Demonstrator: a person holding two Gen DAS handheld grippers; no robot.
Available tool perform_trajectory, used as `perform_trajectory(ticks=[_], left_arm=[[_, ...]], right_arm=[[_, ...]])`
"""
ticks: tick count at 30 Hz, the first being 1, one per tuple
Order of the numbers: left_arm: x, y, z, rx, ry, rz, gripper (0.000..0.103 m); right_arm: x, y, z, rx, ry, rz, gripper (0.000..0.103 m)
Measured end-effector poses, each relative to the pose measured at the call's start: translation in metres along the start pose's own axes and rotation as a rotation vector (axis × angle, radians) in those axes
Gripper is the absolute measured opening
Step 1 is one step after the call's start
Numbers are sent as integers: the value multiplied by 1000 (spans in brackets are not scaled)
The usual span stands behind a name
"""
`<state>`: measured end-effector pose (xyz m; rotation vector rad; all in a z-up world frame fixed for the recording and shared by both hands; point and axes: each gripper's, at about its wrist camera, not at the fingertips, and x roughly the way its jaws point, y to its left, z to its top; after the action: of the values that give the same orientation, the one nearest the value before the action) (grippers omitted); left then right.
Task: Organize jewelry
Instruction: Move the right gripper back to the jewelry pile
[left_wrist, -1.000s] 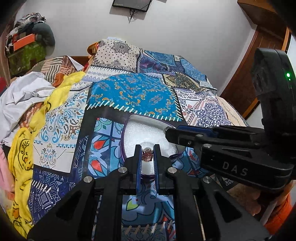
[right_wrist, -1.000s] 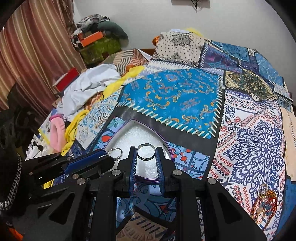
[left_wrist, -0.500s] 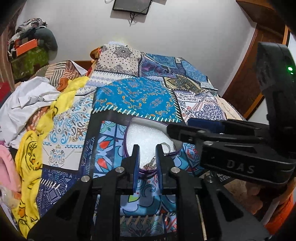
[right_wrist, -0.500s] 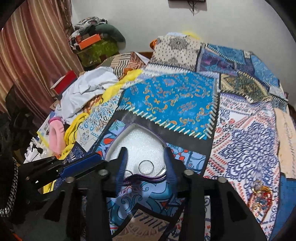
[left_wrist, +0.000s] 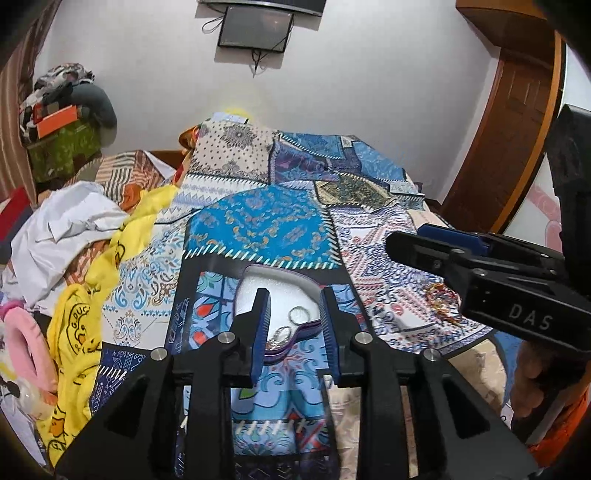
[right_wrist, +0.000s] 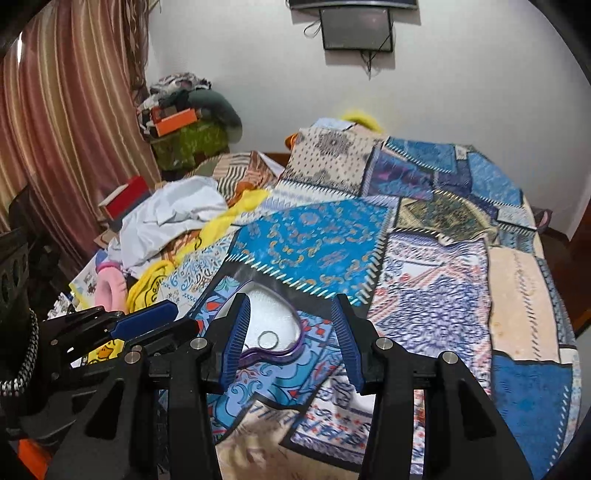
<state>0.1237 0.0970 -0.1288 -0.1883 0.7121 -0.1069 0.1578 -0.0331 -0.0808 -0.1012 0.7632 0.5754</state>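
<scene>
A purple heart-shaped box (left_wrist: 308, 328) (right_wrist: 291, 350) with white foam lining lies on the patchwork bedspread. On the foam rest a silver ring (left_wrist: 299, 315) (right_wrist: 267, 339) and a second ring (left_wrist: 282, 332) nearer the box's front edge. My left gripper (left_wrist: 294, 293) hovers above the box, its jaws opening with nothing between the pads. My right gripper (right_wrist: 290, 299) hangs open over the same box, holding nothing. Each gripper shows in the other's view: the right gripper (left_wrist: 406, 243) at the right, the left gripper (right_wrist: 181, 319) at the left.
A small heap of colourful jewelry (left_wrist: 441, 299) lies on the bedspread right of the box. White and yellow clothes (left_wrist: 85, 236) and a pink band (left_wrist: 26, 343) pile up at the left. A wooden door (left_wrist: 513, 122) stands at the right.
The left gripper let go of a red-stoned ring into the box, and the right gripper let go of a silver ring. Both opened and lifted away from the box.
</scene>
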Motion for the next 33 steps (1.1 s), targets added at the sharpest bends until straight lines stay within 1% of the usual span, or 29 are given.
perform_trajectory(ticks=[3,7,15,20,26,33], left_arm=[[-4,-10,3,11,-10,-1,30],[-8,-25,7,27,-19,-2,36],[-1,-57,18,60,-19,-19,36],[12,-79,22,93,-7,-39,37],[41,-103,18,124,53,-76,37],[89,-124,4,147,176,-103,37]], right_arm=[[-13,-8,-2,9,-24,-9,42],[-29,-23,-5,14,-58,-30,42],[-62,-69,-14,34,-107,-139,42],[-72,-99,-23,86,-104,-182,42],[-74,-124,-40,127,-76,-209,42],[-65,-147,-59,153,-18,-214,42]])
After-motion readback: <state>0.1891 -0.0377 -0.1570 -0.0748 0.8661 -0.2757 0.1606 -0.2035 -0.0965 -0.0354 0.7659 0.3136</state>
